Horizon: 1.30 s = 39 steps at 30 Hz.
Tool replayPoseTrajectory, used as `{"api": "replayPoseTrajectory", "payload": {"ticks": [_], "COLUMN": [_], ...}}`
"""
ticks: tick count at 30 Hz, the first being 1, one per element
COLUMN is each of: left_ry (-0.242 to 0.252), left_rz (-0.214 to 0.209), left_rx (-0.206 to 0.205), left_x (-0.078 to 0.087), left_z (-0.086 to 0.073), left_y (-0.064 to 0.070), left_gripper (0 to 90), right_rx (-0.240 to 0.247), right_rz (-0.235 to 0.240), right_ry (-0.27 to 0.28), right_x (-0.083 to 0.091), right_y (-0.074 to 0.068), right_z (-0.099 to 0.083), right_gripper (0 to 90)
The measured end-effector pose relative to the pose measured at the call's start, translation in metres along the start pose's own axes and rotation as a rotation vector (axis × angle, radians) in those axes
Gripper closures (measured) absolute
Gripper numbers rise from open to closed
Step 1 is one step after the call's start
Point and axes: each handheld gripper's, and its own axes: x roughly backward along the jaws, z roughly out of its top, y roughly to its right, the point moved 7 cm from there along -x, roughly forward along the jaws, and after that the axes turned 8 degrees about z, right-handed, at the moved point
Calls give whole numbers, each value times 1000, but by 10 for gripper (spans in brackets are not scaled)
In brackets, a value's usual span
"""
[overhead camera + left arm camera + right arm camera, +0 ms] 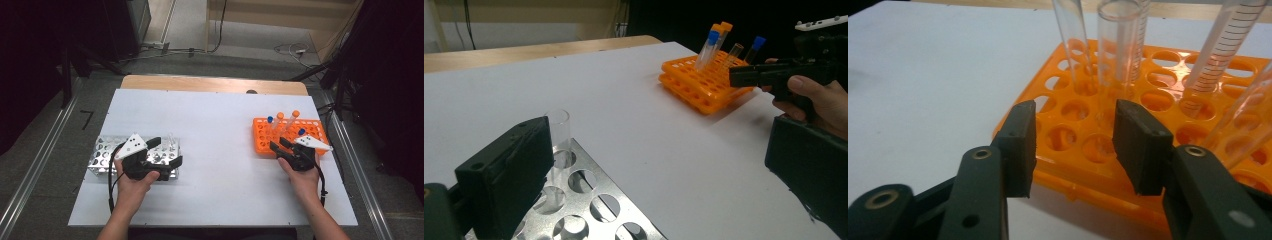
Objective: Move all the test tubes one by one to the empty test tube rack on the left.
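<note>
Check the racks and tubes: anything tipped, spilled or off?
Nothing spilled or broken. Tubes in the orange rack lean at different angles, loose in their holes. One clear uncapped tube stands in the metal rack.

A white table (215, 150) carries a metal rack (102, 157) and an orange rack (265, 137).

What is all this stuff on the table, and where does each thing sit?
Orange rack: one, orange plastic, right side of the board.
Capped tubes: four standing in the orange rack; two blue caps, two orange caps.
Metal rack: one, silver, left side of the board.
Clear tube: one, uncapped, standing in the metal rack.
White board: one, covering the wooden table.
Left gripper: black, open, over the metal rack.
Right gripper: black, open, at the near edge of the orange rack.
</note>
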Motion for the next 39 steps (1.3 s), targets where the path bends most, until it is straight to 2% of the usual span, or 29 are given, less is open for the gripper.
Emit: {"api": "replayPoseTrajectory", "payload": {"ticks": [3, 7, 10, 13, 20, 26, 31, 39], "left_ry": [3, 5, 6, 7, 1, -5, -2, -1], "left_rz": [2, 1, 1, -3, -5, -4, -3, -9], "left_rx": [-2, -1, -2, -3, -10, -11, -13, -21], "left_x": [1, 2, 1, 1, -1, -4, -4, -4], "left_z": [1, 1, 1, 1, 0, -1, -1, 0], "left_y": [0, 0, 0, 1, 3, 5, 6, 10], "left_gripper": [0, 0, 0, 0, 0, 0, 0, 0], "right_rx": [4, 7, -9, 4, 12, 11, 25, 38], "right_rz": [-54, -93, -107, -118, -111, -92, -86, -60], "right_ry": [9, 10, 36, 52, 78, 87, 131, 166], "right_x": [-3, -9, -12, -15, -20, -18, -7, 11], "right_y": [3, 7, 10, 11, 13, 16, 14, 8], "right_z": [0, -1, 0, 1, 1, 2, 11, 23], "right_gripper": [542, 582, 624, 646, 725, 741, 742, 743]}}
